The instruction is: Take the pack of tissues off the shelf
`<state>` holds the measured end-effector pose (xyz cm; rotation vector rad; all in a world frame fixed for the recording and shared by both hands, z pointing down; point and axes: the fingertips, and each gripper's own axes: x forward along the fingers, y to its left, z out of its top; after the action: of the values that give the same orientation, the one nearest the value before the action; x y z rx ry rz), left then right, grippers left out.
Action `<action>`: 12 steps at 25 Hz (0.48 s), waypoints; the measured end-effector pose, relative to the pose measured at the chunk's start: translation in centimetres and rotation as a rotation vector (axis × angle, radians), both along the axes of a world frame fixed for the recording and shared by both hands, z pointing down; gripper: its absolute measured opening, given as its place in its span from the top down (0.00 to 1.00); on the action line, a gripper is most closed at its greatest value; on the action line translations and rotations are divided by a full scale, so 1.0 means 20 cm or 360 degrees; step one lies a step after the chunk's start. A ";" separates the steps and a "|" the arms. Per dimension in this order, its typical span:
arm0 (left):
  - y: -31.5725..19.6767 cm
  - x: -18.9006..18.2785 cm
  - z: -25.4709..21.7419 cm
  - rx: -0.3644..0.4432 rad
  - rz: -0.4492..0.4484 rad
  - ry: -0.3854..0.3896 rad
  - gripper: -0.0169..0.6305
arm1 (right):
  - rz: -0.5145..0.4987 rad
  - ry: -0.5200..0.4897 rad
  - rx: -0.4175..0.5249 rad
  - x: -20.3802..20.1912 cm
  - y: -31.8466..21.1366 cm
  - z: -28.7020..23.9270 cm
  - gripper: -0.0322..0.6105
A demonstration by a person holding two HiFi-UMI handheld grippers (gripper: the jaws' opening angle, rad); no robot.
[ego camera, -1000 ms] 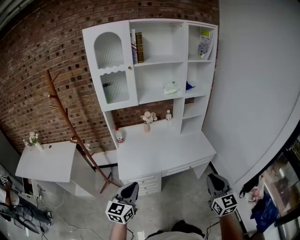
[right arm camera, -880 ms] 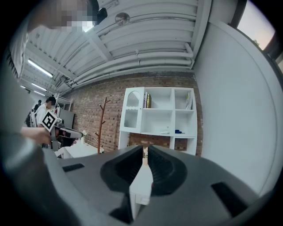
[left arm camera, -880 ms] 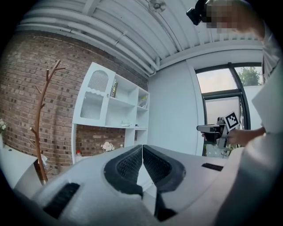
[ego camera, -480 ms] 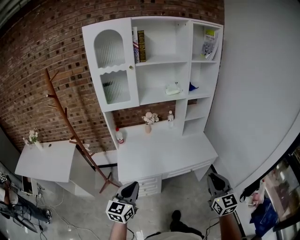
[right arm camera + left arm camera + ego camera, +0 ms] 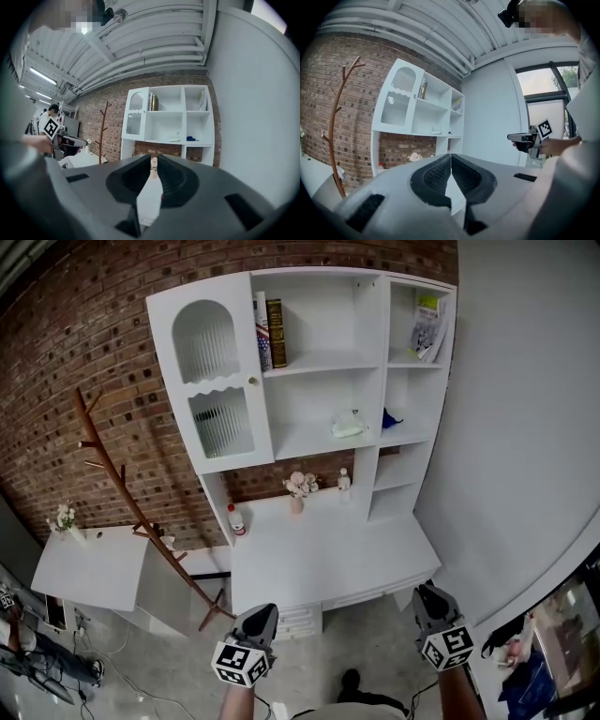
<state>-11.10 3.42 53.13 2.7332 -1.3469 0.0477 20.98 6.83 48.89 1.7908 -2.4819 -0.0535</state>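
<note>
the pack of tissues (image 5: 347,425) lies on the middle shelf (image 5: 300,439), with a blue thing (image 5: 391,418) in the next compartment beside it. the white bench (image 5: 328,559), a vase of flowers (image 5: 299,487) at its back, stands between the person and the shelf. the left hand-held gripper (image 5: 259,615) and right hand-held gripper (image 5: 427,599) are both clenched and empty, low before the bench. the shelf looms slightly nearer than a second ago.

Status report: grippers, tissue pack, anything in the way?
Left gripper, right gripper shut, empty, low before desk. Tissue pack lies on middle shelf, untouched. Nothing before it.
</note>
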 end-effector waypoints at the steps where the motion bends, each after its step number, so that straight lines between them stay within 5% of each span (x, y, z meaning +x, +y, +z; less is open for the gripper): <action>1: -0.03 0.02 -0.01 0.0002 -0.0003 -0.0001 0.93 | -0.0009 -0.0001 -0.0002 0.02 -0.04 0.00 0.90; 12: -0.31 0.25 -0.03 0.0014 -0.0043 -0.0001 0.93 | -0.0114 -0.0001 0.0001 0.19 -0.42 0.00 0.90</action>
<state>-6.20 -2.86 52.58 2.7218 -1.3876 0.0409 24.76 -1.61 48.96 1.7016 -2.5463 -0.0580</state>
